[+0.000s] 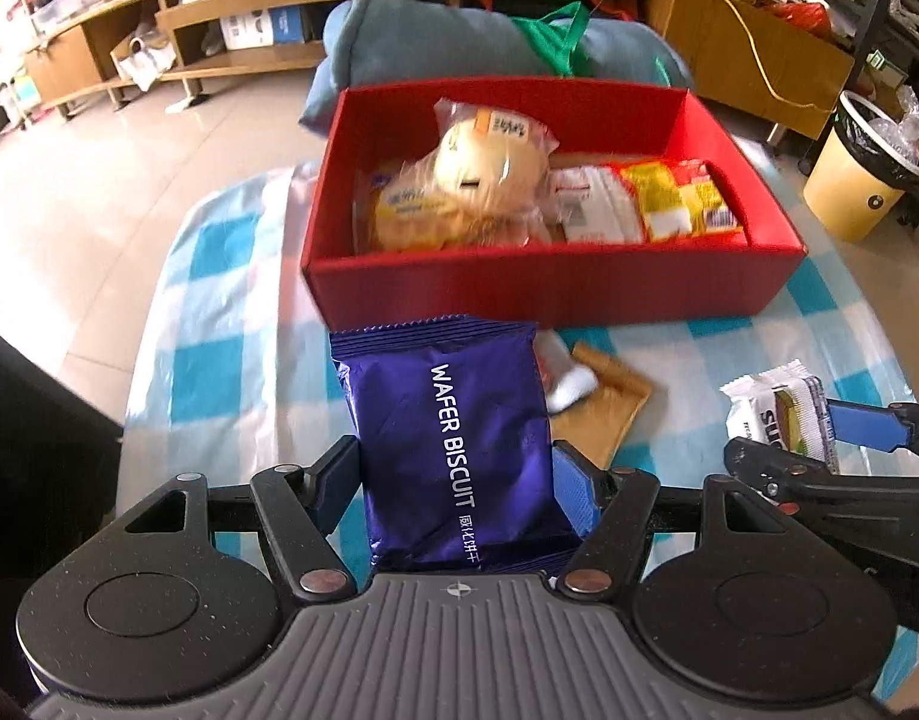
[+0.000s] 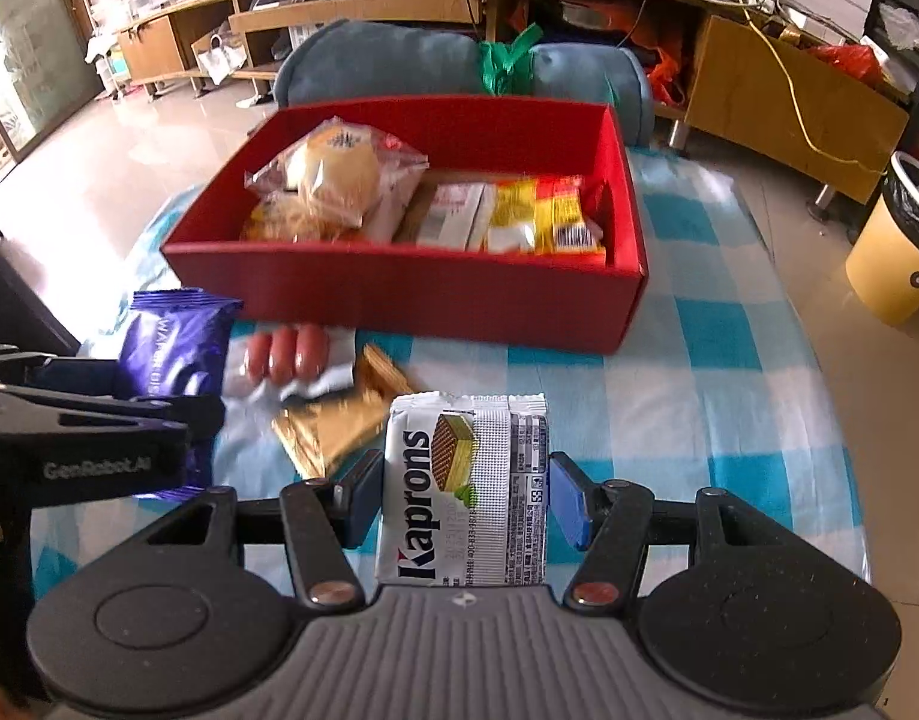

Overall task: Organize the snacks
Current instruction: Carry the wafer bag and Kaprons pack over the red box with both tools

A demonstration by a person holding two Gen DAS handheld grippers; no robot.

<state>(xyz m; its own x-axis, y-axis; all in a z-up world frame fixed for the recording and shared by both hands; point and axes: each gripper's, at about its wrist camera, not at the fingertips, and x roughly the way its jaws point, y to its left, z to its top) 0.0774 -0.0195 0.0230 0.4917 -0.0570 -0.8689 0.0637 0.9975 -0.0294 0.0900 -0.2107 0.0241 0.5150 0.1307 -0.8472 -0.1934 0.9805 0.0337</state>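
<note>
The purple wafer biscuit pack (image 1: 453, 450) is clamped upright in the left gripper (image 1: 456, 483), and the white Kaprons wafer pack (image 2: 466, 489) in the right gripper (image 2: 462, 492), each gripped across its width and apparently lifted clear for loading. Ahead, the red box (image 2: 411, 294) is already part-filled; a sausage pack (image 2: 288, 360) and a gold packet (image 2: 330, 429) lie on the checked cloth (image 2: 723, 396).

We see our left gripper (image 1: 456, 468) and right gripper (image 2: 462, 489): black arms with shiny round screws, blue fingers (image 1: 573, 495), a grey ribbed base, and two big black round bumps on each.
</note>
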